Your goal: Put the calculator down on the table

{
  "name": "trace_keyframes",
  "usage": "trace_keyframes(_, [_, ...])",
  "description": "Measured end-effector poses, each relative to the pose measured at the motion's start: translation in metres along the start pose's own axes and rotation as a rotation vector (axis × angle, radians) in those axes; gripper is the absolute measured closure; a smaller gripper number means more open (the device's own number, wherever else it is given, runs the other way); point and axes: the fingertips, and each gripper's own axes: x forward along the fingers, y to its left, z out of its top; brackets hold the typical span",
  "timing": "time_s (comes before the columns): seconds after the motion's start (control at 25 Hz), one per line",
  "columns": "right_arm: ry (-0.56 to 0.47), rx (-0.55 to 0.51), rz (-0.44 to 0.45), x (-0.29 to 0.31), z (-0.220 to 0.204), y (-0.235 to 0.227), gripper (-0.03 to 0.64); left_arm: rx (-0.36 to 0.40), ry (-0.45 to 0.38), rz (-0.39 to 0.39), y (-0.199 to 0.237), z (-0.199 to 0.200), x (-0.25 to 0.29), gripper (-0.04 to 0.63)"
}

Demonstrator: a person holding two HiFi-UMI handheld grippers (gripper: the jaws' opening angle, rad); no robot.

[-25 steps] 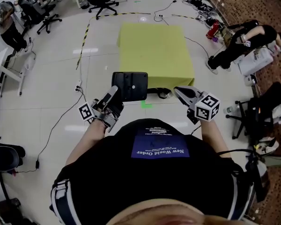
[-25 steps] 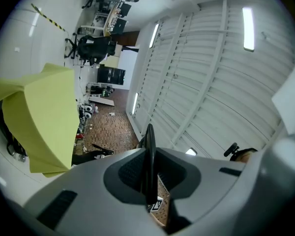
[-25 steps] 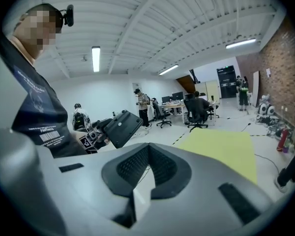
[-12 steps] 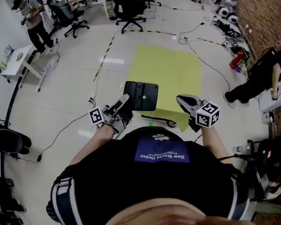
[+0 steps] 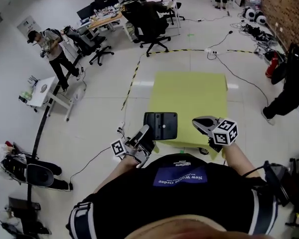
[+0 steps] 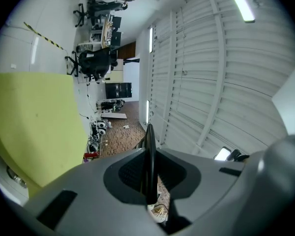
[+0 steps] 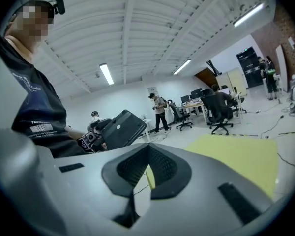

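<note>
The calculator (image 5: 160, 126) is a flat black slab held up in the air, its back facing me, over the near left corner of the yellow table (image 5: 192, 101). My left gripper (image 5: 147, 133) is shut on its lower edge. In the left gripper view the calculator (image 6: 148, 166) shows edge-on as a thin dark line pinched between the jaws of the left gripper (image 6: 148, 134). My right gripper (image 5: 196, 121) hovers at the table's near edge, shut with nothing in it. From the right gripper (image 7: 148, 147) view the calculator (image 7: 119, 130) shows at the left, with the table (image 7: 236, 154) ahead.
Office chairs (image 5: 150, 21) and desks stand beyond the table, with black-and-yellow tape (image 5: 132, 81) on the floor. A person (image 5: 52, 44) stands at far left by a small white table (image 5: 40, 91). Another person (image 5: 291, 78) stands at the right. Cables (image 5: 249, 81) trail across the floor.
The table has come closer as I walk toward it. Both grippers and the calculator now reach its near edge. The grip on the calculator is unchanged.
</note>
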Motion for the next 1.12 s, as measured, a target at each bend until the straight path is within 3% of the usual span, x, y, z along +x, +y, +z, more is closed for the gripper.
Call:
trace_keyframes(0.16, [-0.001,0.056,-0.055,0.008,-0.01,-0.039,0.629,-0.044,0.016,-0.004,0.038,0.016,0.016,0.537])
trace_keyframes(0.28, [0.0,0.034,-0.098,0.034,-0.02,-0.051,0.629,-0.055,0.054,-0.036,0.069,0.044,0.009,0.537])
trace_keyframes(0.4, [-0.008,0.02,-0.184,0.057,0.007,-0.077,0.63,-0.106,0.085,-0.097,0.09,0.09,0.029,0.537])
trace_keyframes(0.64, [-0.001,0.103,-0.309,0.092,0.046,-0.119,0.629,-0.2,0.199,-0.1,0.121,0.165,0.074,0.537])
trace_keyframes(0.84, [-0.017,0.148,-0.334,0.095,0.06,-0.144,0.629,-0.231,0.256,-0.082,0.147,0.175,0.107,0.537])
trace_keyframes(1.12, [-0.033,0.19,-0.305,0.045,0.064,-0.218,0.629,-0.174,0.221,0.014,0.18,0.165,0.184,0.537])
